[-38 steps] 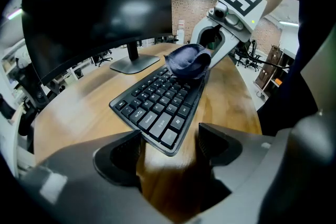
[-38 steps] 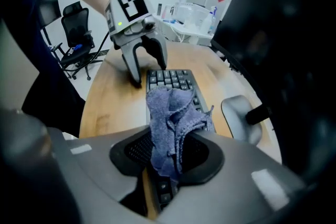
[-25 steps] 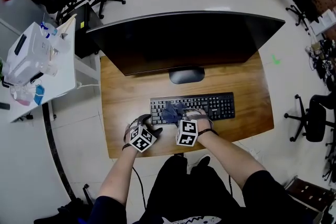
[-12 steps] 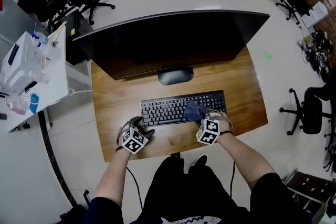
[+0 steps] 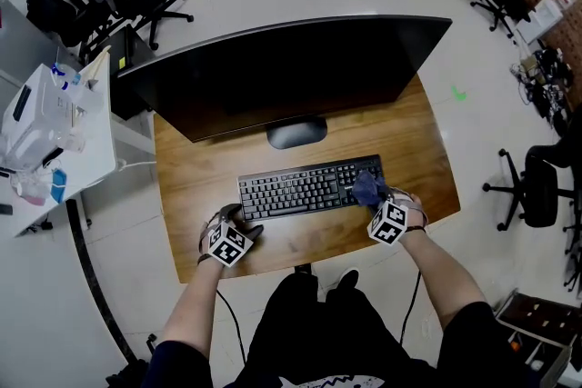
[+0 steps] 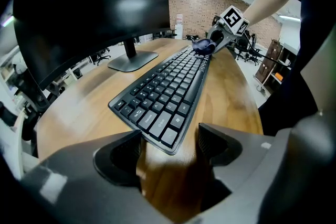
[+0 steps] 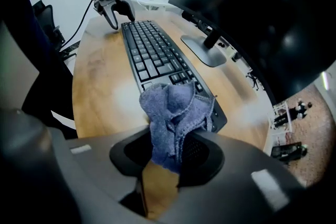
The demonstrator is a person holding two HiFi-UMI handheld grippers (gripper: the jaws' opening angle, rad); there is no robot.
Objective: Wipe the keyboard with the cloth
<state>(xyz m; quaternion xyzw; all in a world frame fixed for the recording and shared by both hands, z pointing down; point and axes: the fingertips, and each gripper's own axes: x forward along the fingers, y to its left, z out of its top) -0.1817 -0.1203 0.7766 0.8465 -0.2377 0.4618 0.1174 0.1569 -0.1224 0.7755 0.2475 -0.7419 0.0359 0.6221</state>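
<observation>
The right gripper [image 5: 377, 203] is pinching a bunched blue cloth [image 5: 366, 187] between narrowed jaws at the right end of the black keyboard [image 5: 300, 188]. The keyboard's long axis is running leftward from it toward the left gripper [image 5: 235, 227], so a next stroke would likely be heading left. The left gripper is sitting empty, jaws apart, at the keyboard's left front corner. Only the right gripper view is showing the cloth's loose folds bunching over the keyboard's end.
</observation>
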